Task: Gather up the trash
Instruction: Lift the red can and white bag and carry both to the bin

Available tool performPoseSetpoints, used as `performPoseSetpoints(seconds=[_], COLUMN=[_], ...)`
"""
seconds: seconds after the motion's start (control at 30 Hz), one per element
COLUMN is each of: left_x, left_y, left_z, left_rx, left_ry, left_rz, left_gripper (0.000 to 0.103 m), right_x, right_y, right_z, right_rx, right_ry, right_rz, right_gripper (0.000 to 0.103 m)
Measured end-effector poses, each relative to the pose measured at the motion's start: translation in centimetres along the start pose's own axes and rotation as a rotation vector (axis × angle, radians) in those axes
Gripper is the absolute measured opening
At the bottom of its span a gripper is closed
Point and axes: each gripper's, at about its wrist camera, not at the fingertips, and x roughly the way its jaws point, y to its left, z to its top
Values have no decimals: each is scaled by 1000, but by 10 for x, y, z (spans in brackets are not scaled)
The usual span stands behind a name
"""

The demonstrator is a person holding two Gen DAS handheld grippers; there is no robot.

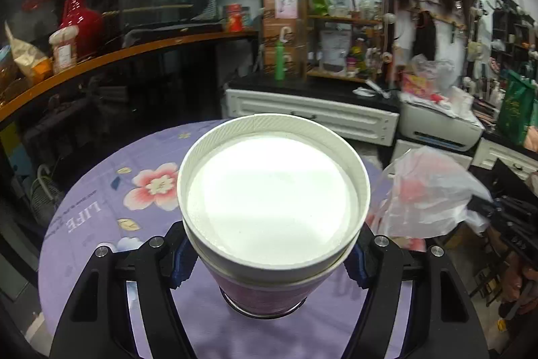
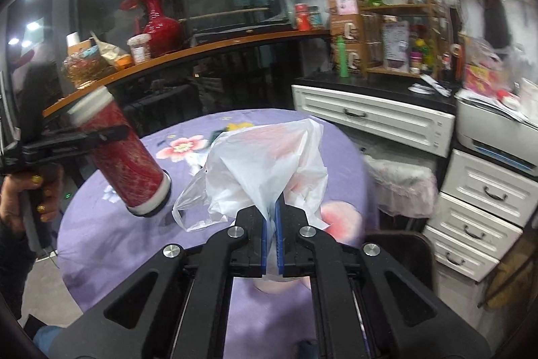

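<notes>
From the left wrist we see our left gripper point(image 1: 269, 261) clamped on the paper cup point(image 1: 272, 201) above the table point(image 1: 101, 224), not yet bagged, and from the right wrist our right gripper point(image 2: 272, 224) pinches the plastic bag point(image 2: 265, 164) shut beside it.
</notes>
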Motion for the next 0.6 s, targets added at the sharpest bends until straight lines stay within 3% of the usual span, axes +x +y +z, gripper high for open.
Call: performPoseSetpoints(seconds=[0.37,0.6], left_x=[6,16], left_y=[-95,-153], left_z=[8,15], left_rx=[60,104], left_ry=[-37,-44], left_rz=[-211,-321], left_gripper=[69,69], right_x=[-31,-27], right_y=[-117,-158], right_z=[-51,-80], right_rx=[197,241], right_ry=[99,152], right_rz=[-224,-338], right_gripper=[5,5])
